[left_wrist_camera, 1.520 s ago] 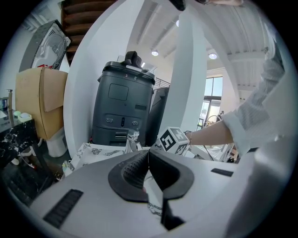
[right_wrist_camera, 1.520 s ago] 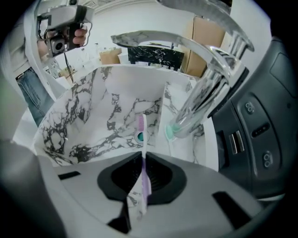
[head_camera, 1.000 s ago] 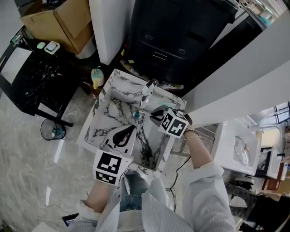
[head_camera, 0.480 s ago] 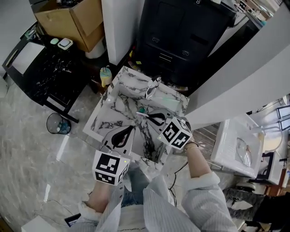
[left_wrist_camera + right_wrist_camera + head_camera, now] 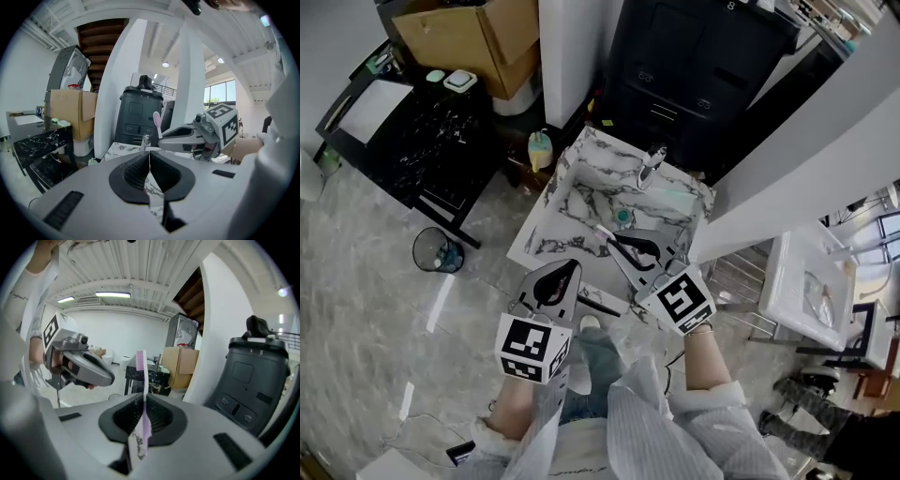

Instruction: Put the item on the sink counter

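One toothbrush [image 5: 140, 363] pinched in R gripper [image 5: 143, 401]; L gripper [image 5: 149, 161] closed.

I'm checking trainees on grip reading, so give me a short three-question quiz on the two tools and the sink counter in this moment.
1. True or false: the right tool is clamped on a pink-and-white toothbrush.
2. Multiple choice: the left tool is A) shut with nothing in it, B) wide open, C) gripping a cup.
3. Short answer: is the toothbrush resting on the marble sink counter?

Key: 1 true. 2 A. 3 No, the right tool holds it upright in the air, clear of the counter.
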The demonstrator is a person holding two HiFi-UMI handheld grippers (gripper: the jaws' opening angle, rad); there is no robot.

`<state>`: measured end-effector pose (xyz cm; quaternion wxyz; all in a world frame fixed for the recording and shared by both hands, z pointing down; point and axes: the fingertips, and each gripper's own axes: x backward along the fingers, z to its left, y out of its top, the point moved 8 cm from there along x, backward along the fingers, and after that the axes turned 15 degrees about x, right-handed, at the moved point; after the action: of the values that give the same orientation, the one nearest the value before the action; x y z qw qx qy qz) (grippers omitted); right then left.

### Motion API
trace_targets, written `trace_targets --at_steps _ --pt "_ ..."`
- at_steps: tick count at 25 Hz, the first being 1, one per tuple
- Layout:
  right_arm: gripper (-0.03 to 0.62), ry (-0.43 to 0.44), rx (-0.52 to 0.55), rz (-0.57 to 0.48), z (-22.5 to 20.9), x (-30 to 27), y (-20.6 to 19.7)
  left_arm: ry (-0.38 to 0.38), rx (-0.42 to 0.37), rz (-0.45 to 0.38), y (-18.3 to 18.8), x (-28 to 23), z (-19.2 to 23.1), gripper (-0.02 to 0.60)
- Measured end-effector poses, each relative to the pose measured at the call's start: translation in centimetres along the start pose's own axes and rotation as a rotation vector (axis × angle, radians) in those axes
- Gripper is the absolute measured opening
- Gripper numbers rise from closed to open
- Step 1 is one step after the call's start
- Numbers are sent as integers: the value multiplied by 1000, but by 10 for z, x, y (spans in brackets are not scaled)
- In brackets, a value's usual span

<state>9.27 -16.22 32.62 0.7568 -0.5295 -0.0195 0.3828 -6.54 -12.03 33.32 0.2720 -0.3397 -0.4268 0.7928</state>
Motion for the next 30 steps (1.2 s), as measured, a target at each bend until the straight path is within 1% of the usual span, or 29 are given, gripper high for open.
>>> trace_targets --at_steps 3,5,8,11,16,20,26,30 --pt "31 -59 -55 -44 23 -1 28 -25 -8 -2 2 27 16 18" --pt "31 -107 -85 -54 42 1 44 -43 -12 2 2 48 26 18" --pt "31 -183 -155 -79 71 3 60 -66 -15 8 1 76 42 18" --pt "31 -226 -192 -79 103 4 71 -82 -24 19 -3 102 56 18" --pt "31 -234 -255 -92 158 3 87 -105 -25 20 -11 135 70 18" --pt "31 -224 -296 -66 190 -3 92 -129 -21 38 -20 155 74 18" --pt "31 -217 -348 -28 212 -10 86 -133 12 69 -37 164 80 18" --pt "32 -162 -350 10 218 -18 75 -111 46 87 -50 163 85 18"
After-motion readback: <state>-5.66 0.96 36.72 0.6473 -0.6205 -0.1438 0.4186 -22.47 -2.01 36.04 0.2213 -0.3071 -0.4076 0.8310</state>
